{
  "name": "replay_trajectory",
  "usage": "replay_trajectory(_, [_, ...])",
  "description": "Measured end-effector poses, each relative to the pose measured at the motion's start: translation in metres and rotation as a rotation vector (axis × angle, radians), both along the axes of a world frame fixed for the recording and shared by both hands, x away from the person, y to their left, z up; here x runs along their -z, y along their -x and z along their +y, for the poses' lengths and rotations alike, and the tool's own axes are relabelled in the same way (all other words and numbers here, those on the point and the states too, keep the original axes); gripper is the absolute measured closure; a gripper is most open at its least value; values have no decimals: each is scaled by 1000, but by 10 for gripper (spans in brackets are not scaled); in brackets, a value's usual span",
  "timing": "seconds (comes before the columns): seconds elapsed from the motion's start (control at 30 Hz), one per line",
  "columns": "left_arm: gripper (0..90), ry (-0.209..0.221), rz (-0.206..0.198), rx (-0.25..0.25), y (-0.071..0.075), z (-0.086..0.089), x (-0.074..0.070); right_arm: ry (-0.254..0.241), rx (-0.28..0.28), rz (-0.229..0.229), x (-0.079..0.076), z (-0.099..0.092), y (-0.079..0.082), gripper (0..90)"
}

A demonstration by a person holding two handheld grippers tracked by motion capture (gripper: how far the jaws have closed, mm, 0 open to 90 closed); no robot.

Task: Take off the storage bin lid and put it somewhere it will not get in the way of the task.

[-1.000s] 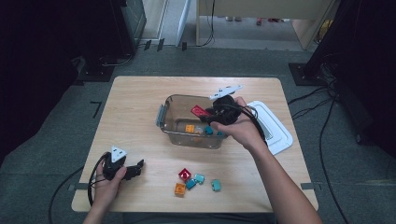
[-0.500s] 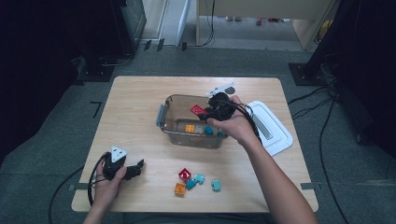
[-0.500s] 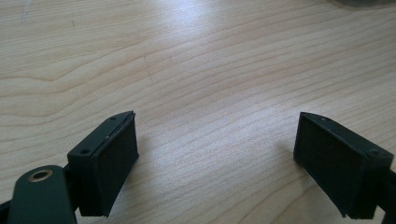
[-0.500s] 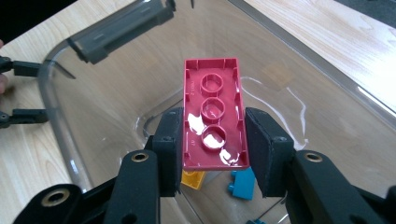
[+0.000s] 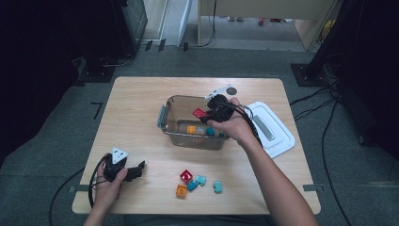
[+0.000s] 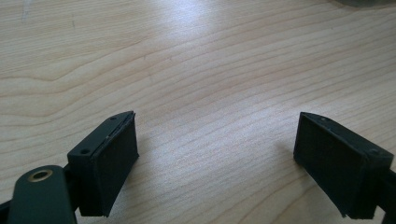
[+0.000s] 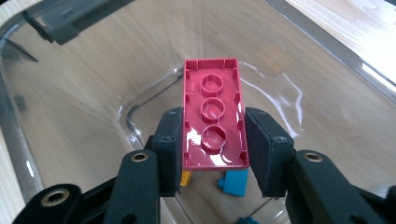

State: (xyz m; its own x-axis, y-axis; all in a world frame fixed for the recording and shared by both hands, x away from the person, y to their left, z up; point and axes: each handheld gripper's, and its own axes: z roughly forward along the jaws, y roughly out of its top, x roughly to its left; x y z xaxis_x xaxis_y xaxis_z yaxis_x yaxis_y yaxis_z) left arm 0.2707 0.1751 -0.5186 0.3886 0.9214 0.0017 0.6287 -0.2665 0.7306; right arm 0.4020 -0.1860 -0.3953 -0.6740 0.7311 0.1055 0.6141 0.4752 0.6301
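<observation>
My right gripper [image 7: 214, 140] is shut on a long red brick [image 7: 214, 116], held underside up over the inside of a clear plastic container [image 7: 70, 93]. From above, that gripper [image 5: 209, 114] and the red brick [image 5: 199, 113] hang over the container [image 5: 169, 106], above an orange brick [image 5: 191, 129] and teal bricks [image 5: 210, 131] on its floor. My left gripper [image 5: 136, 170] rests low at the table's front left, open. In its own view its jaws [image 6: 215, 163] stand wide apart over bare wood, nothing between them.
Loose bricks lie near the front edge: a red one [image 5: 186, 176], an orange one [image 5: 181, 190], and teal ones [image 5: 201, 180] [image 5: 217, 187]. A white lid [image 5: 270, 127] lies right of the container. Cables trail off the table's right side.
My right gripper has moved a little leftward and down with the red brick, deeper over the container. The left gripper has stayed put.
</observation>
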Motion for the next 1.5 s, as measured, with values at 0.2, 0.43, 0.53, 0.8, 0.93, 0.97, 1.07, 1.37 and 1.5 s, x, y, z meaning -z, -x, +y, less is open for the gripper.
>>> replay_trajectory(0.2, [135, 0, 0, 0, 0, 0, 0, 5, 5, 0, 1, 0, -1, 597])
replay_trajectory(0.43, [135, 0, 0, 0, 0, 0, 0, 5, 8, 2, 2, 1, -1, 566])
replay_trajectory(0.53, [135, 0, 0, 0, 0, 0, 0, 1, 16, 1, 1, 0, -1, 532])
replay_trajectory(0.8, [135, -1, 0, 1, 0, 0, 0, -35, 21, -25, -7, -5, 8, 483])
replay_trajectory(0.93, [135, -1, 0, 1, 0, 0, 0, -59, 9, -45, -15, -7, 17, 448])
replay_trajectory(0.97, [135, -1, 1, 1, 0, 0, 0, -67, 3, -51, -17, -7, 20, 437])
replay_trajectory(1.07, [135, -1, -1, 0, 0, 0, 0, -89, -11, -76, -23, -7, 29, 394])
replay_trajectory(1.37, [135, -2, -1, 1, 0, 0, 0, -144, -57, -121, -29, -1, 66, 280])
replay_trajectory(1.5, [135, -1, 0, 1, 0, 0, 0, -168, -85, -132, -30, 3, 83, 231])
